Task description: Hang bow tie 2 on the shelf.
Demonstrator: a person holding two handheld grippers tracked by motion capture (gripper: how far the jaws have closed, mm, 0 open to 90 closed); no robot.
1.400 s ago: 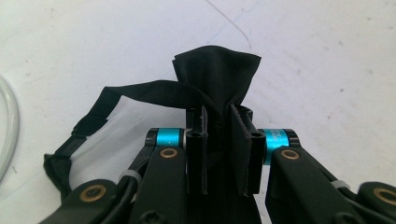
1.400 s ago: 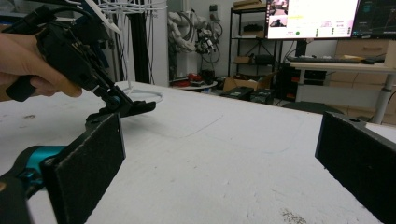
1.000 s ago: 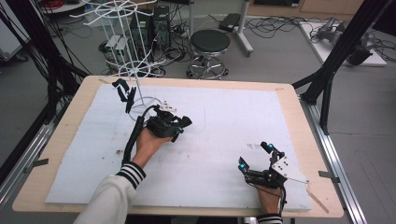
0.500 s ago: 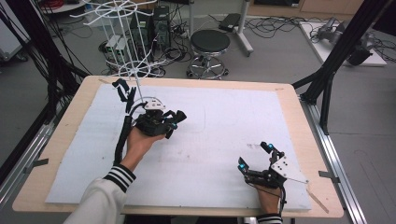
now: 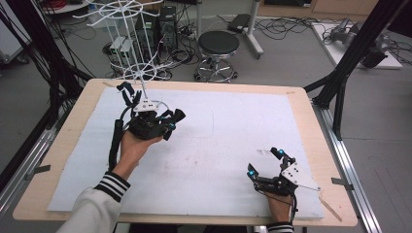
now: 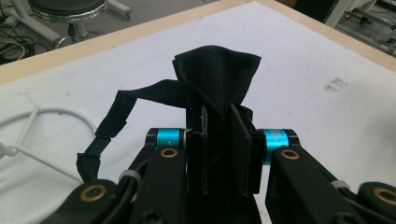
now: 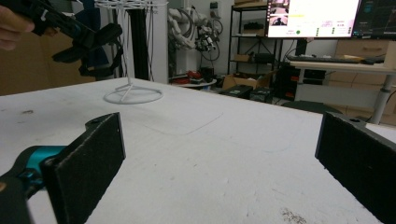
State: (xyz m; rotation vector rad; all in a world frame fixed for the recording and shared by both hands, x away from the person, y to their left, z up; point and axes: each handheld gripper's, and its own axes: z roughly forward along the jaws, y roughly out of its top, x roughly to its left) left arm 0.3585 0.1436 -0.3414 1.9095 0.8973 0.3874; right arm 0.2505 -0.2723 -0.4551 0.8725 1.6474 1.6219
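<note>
**Left gripper clamped on black cloth, right gripper idle and open**

Light wooden rectangular table (image 5: 311,126) carries a white foam-like sheet (image 5: 228,141) over nearly the whole top. Faint grey smudges on the sheet near centre.

White wire display rack with spoked rings (image 5: 127,29) stands at roughly 11 o'clock on the table; its round wire base (image 7: 133,95) sits on the sheet. In the right gripper view the base is at about 11 o'clock, well beyond the jaws.

Left gripper (image 5: 167,127) is at 10 o'clock of the table, just beside the rack base, held from below by the person's left hand (image 5: 131,148) in a striped-cuff sleeve. Jaws are closed tight on a crumpled black fabric piece with a strap (image 6: 217,77). The left gripper view shows the fabric bunched up between the pads (image 6: 198,149) and rising above them; the strap trails to 9 o'clock and hangs down beside the gripper body. The cloth is held up off the sheet in the right gripper view (image 7: 95,44).

Right gripper (image 5: 265,161) is at 5 o'clock of the table, near the front edge, low over the sheet, well apart from the left one. Jaws are spread wide, nothing between them; its pads (image 7: 88,163) frame bare sheet in its own view.
</note>
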